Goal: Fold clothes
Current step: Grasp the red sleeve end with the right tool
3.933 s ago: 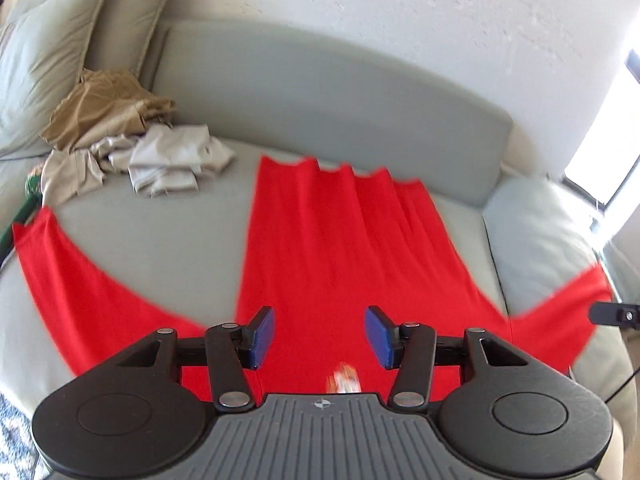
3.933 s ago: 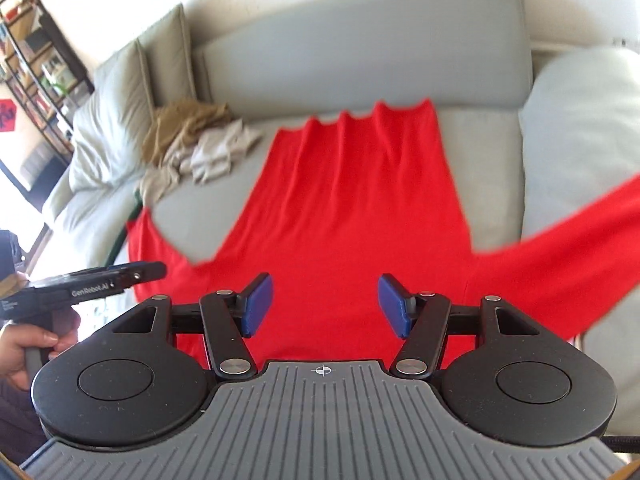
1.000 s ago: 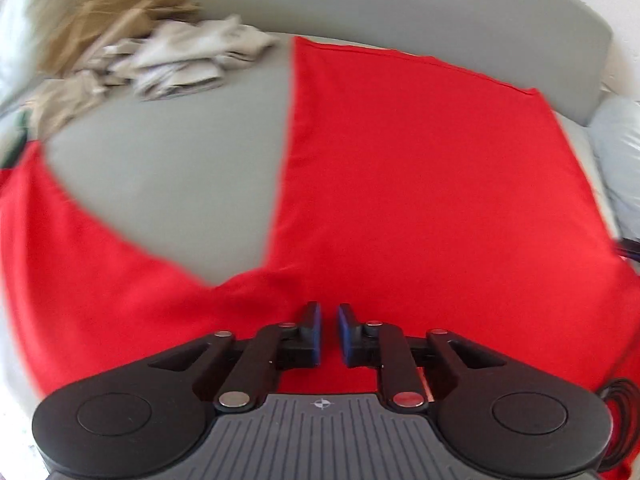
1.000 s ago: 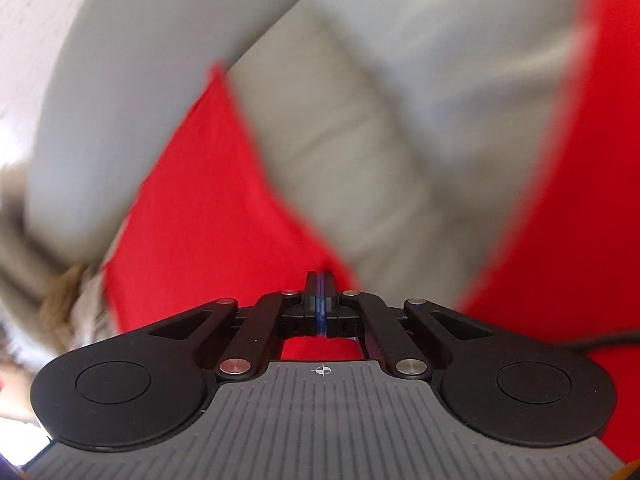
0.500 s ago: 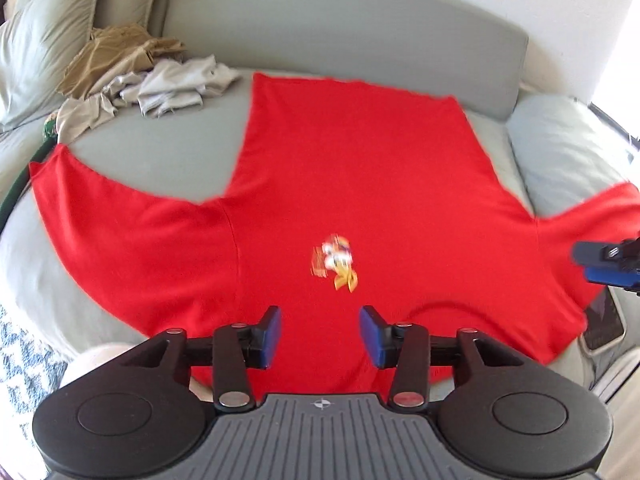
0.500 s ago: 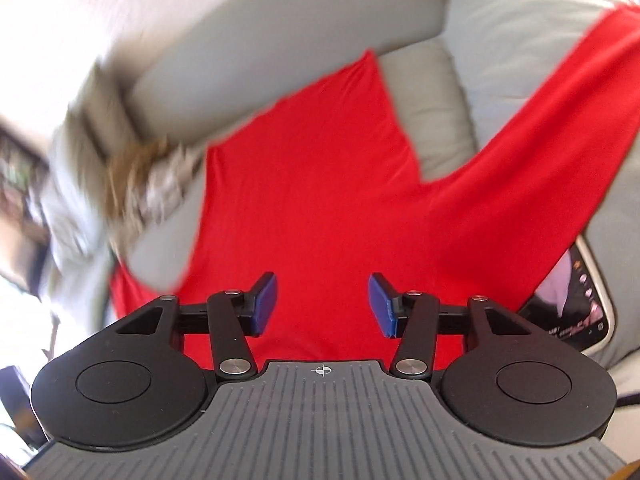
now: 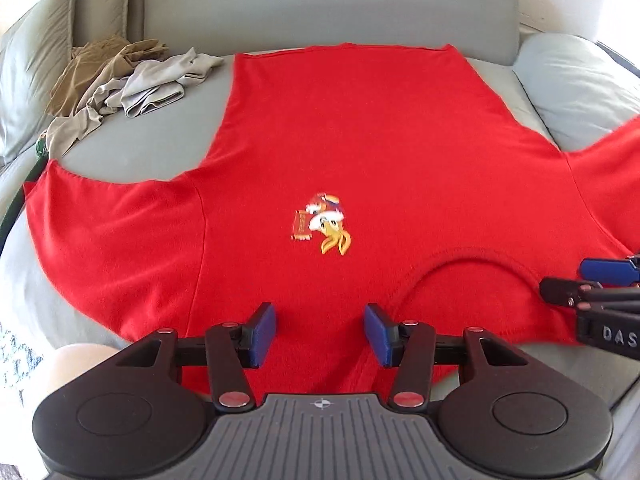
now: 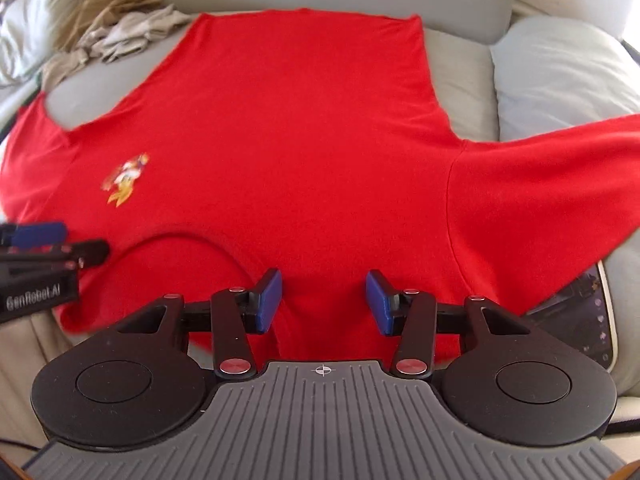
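Observation:
A red T-shirt (image 7: 352,136) lies spread flat on the grey sofa seat (image 7: 132,148), front up, with a small cartoon print (image 7: 324,224) and the collar (image 7: 472,254) toward me. It also shows in the right wrist view (image 8: 304,120). My left gripper (image 7: 319,334) is open and empty above the near hem by the left shoulder. My right gripper (image 8: 323,302) is open and empty above the right shoulder, beside the collar (image 8: 192,240). Each gripper shows at the edge of the other's view.
A pile of beige and brown clothes (image 7: 120,76) sits at the back left. Cushions stand at the left (image 7: 32,68). A pale pillow (image 7: 576,80) lies at the right under the sleeve. A tablet (image 8: 576,312) lies at the right edge.
Both grippers were shut a second ago and have opened, letting go of the shirt. They have pulled back; the shirt now lies flat with print and collar in view.

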